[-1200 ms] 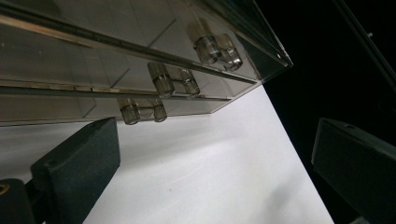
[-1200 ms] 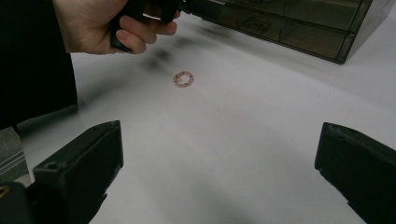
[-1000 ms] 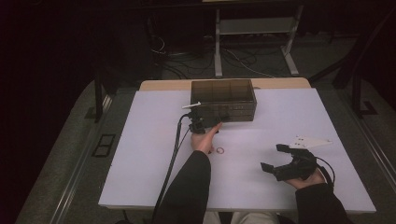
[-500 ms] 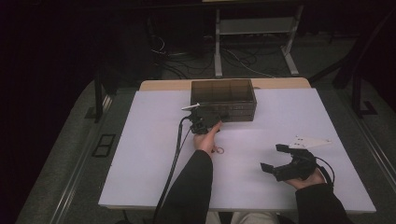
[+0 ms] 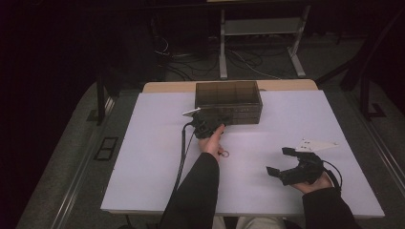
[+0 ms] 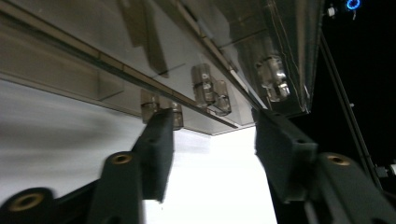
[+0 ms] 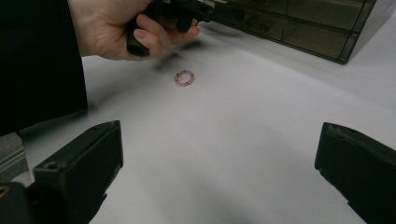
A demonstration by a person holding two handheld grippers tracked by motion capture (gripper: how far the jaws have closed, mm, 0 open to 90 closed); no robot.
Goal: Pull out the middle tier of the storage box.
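Right gripper (image 5: 282,162), jaws wide apart, rests near the table's (image 5: 143,157) front edge. Mid-table: small ring (image 5: 223,153). Far edge: left gripper (image 6: 212,140), jaws just been closing, straddling a handle (image 6: 210,89) on the drawer box (image 5: 228,101). Risk: pads miss the small handle and slip.

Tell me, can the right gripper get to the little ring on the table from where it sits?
Probably yes: the right gripper has its jaws wide open toward the ring, with bare table between; the left hand is just beyond it.
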